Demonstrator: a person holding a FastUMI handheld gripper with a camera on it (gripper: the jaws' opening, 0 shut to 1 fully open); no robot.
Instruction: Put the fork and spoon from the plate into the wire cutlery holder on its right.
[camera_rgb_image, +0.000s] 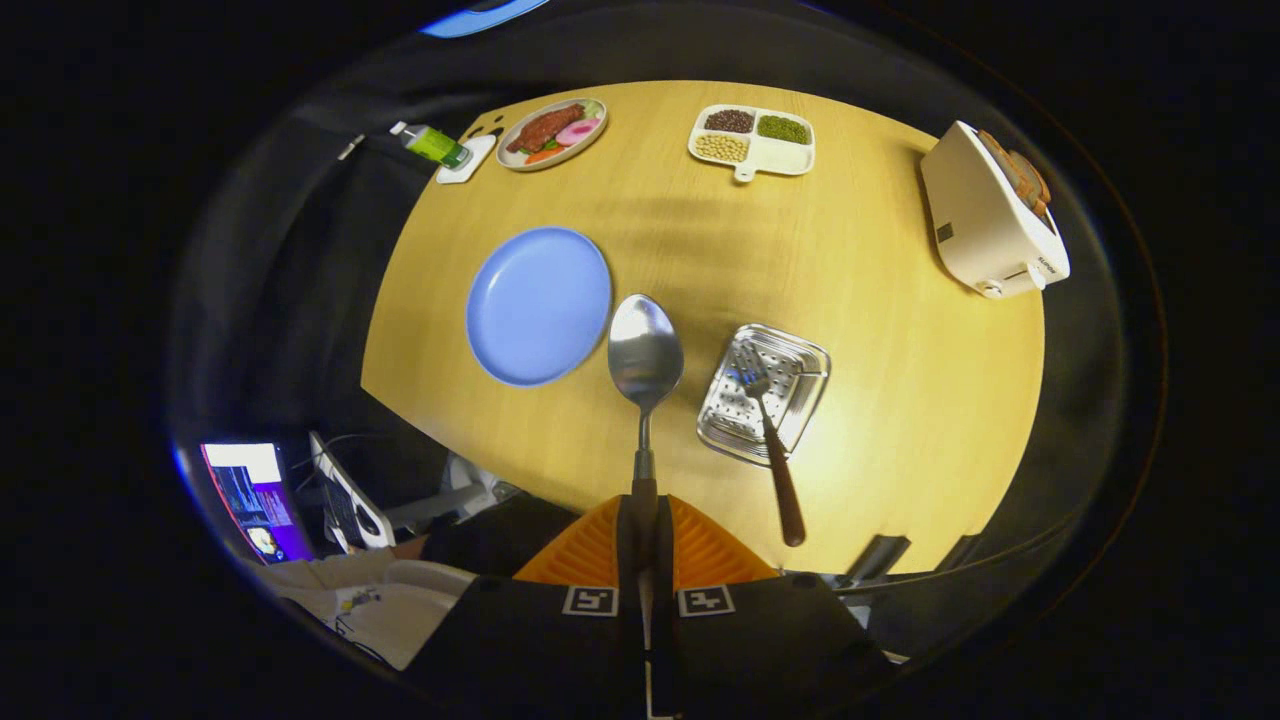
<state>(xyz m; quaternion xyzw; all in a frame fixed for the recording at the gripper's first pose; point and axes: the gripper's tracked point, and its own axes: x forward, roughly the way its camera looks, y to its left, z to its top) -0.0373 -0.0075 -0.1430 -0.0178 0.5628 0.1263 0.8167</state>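
Observation:
My gripper (645, 525) is shut on the handle of a metal spoon (645, 350), with both orange fingers (700, 545) pressed against it. The spoon's bowl points away from me and hangs high above the wooden table, between the blue plate (538, 305) and the cutlery holder (765, 392). The blue plate lies bare on the left. The holder is a shiny perforated metal basket to the plate's right. A fork (770, 440) with a brown handle stands in it, tines down in the basket and handle leaning out over its near rim.
A plate of food (553, 133) and a green bottle (432, 144) on a white tray sit at the table's far left. A divided white dish of beans (752, 140) is at the far middle, and a white toaster (990, 215) holding bread at the far right.

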